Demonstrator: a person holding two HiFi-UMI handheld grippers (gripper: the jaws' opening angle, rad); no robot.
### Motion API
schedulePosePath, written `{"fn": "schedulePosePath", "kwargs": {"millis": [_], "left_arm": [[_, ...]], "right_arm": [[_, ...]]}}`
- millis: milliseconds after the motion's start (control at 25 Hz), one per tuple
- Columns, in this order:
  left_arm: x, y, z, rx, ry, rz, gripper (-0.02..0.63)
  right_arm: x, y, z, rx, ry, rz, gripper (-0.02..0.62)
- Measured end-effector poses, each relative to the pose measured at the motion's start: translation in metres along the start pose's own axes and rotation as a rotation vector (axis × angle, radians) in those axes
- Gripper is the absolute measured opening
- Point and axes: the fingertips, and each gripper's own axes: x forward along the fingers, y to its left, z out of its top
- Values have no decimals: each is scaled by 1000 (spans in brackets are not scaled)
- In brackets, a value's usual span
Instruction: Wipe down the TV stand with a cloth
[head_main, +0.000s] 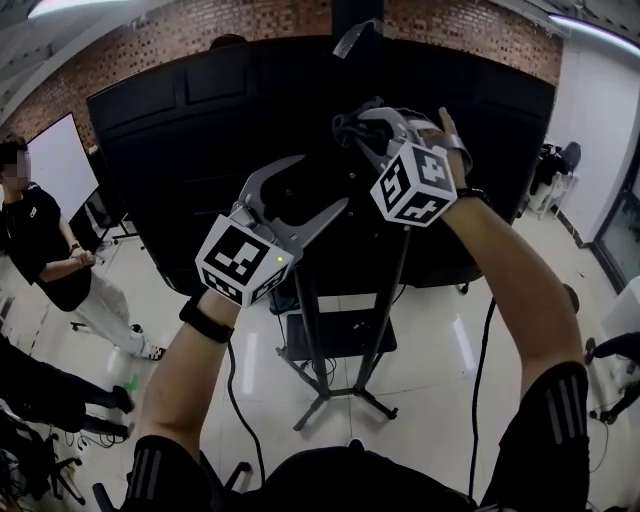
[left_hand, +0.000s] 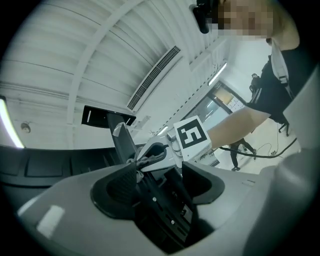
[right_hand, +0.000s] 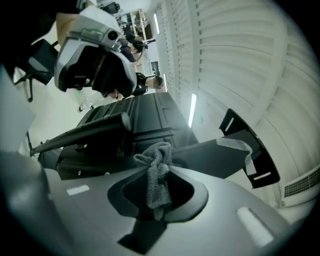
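I'm holding both grippers up in front of the black TV, and both are showing against its dark screen in the head view. The right gripper is sitting higher, near the TV's top edge, and its jaws are pinching together on the grey cloth. The cloth is bunching up in a crumpled knot above the pads and hanging down between them. I can't tell whether it is touching the screen. From the left gripper view I'm seeing that same cloth poking out of the right gripper's tips, just beside its marker cube.

The left gripper is hovering lower and to the left. Its jaws are standing well apart and are gripping nothing.

The TV stand is standing on the pale glossy floor well below both grippers. Its dark poles are running down from under the TV to a splayed base, and neither gripper is touching it. A person in dark clothes is standing by the floor's left edge.
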Motion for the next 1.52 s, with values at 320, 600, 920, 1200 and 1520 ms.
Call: {"fn": "schedulePosePath", "kwargs": {"millis": [320, 600, 920, 1200, 1520], "left_arm": [[-8, -18, -38, -67, 24, 11, 310], [-22, -29, -72, -129, 51, 29, 308], [-21, -41, -91, -173, 64, 22, 307], [-26, -50, -120, -217, 100, 21, 307], [-32, -73, -153, -291, 140, 11, 307]], "right_arm": [[7, 55, -4, -70, 42, 28, 67], [7, 89, -9, -271, 92, -27, 72], [11, 121, -16, -384, 172, 55, 63], [10, 174, -31, -369, 226, 129, 63], [11, 236, -45, -340, 243, 203, 61]]}}
